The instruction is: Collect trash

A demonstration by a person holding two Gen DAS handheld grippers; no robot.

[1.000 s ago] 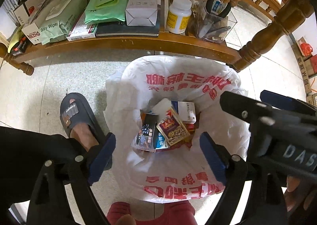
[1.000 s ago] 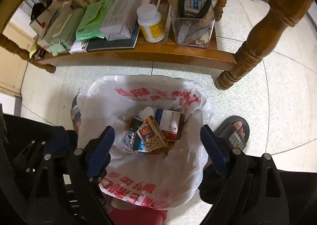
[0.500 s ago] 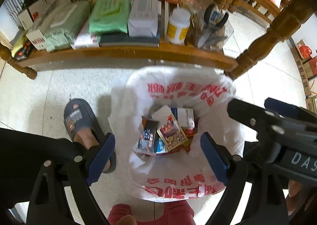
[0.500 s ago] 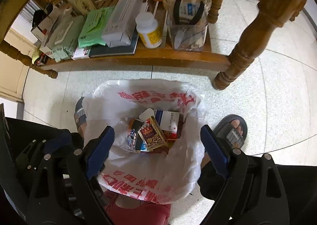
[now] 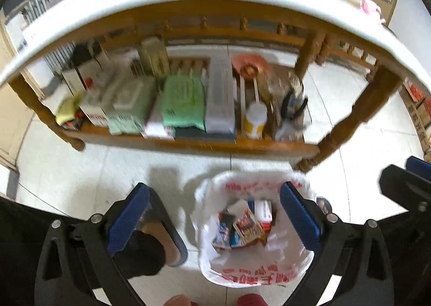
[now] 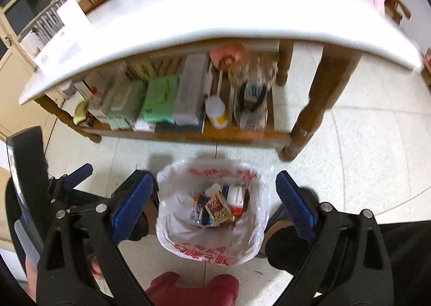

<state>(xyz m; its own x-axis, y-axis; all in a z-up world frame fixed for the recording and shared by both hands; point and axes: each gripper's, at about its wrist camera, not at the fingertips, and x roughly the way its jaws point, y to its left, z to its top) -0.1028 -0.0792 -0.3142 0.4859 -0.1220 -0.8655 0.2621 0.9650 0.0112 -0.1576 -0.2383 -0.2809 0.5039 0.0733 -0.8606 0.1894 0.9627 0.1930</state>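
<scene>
Two hand-held grippers are seen above a white trash bag [image 5: 256,260] printed with red characters, too blurred to be read. The left hand-held gripper [image 5: 212,220] is spread wide with nothing between its blue pads; its jaws have just been opening. The right hand-held gripper [image 6: 214,203] is likewise spread wide and empty, its jaws also having just opened further. The bag lies below and ahead of both, between the pads in the right view and toward the right pad in the left view. Packets and small boxes [image 6: 218,206] are piled inside it; their print cannot be made out. Beyond the bag, open floor [image 6: 363,144] is left before a low wooden shelf [image 5: 188,144] crowded with wipes packs, a box and a white bottle [image 5: 254,120]; their labels are smeared. A white surface [image 6: 188,18] edge is now seen over the shelf, where earlier only the shelf showed. The bag appears smaller and farther below than before. A sandalled foot [image 5: 161,236] is seen beside the bag.
</scene>
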